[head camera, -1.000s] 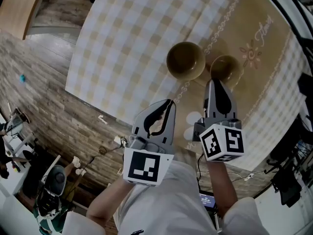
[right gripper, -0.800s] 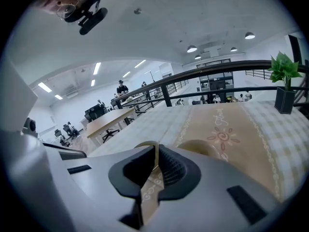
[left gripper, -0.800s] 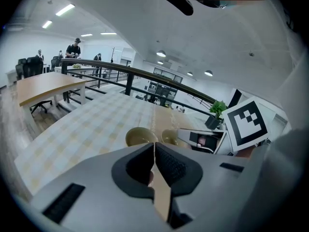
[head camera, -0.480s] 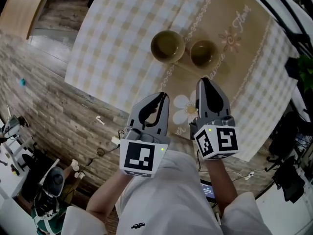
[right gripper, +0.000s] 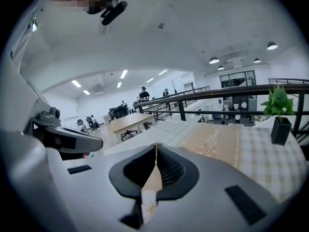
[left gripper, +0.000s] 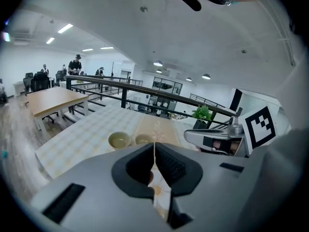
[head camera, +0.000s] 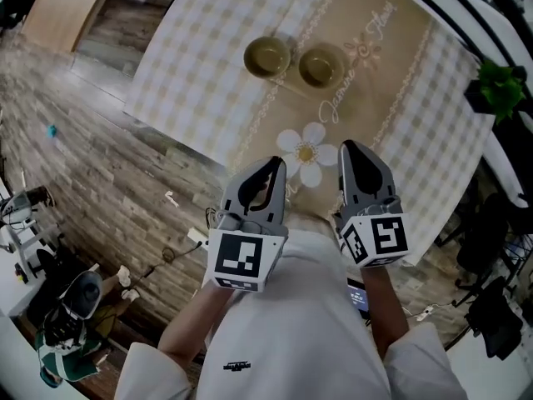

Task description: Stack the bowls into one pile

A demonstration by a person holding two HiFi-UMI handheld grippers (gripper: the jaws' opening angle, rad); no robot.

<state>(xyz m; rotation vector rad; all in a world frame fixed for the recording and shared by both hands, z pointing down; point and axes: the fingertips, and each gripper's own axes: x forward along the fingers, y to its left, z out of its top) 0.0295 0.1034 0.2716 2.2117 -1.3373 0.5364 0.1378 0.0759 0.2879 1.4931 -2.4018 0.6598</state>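
1. Farther ahead of both claws than before, left bowl [head camera: 266, 57] and right bowl [head camera: 322, 66] sit side by side.
2. Left gripper [head camera: 272, 167] and right gripper [head camera: 351, 148] are pressed together, empty.
3. One should spread before reaching a rim.

The beige table runner [head camera: 379, 82] carries cursive writing. The nearer word seems to read "Jasmine". The farther word begins with "F" and cannot be read in full. The left gripper [head camera: 277, 165] and the right gripper [head camera: 348, 148] each carry a black-and-white square marker [head camera: 241, 259] without letters.

left gripper [head camera: 273, 167] and right gripper [head camera: 350, 150] pulled back, now well apart from bowls [head camera: 266, 57].
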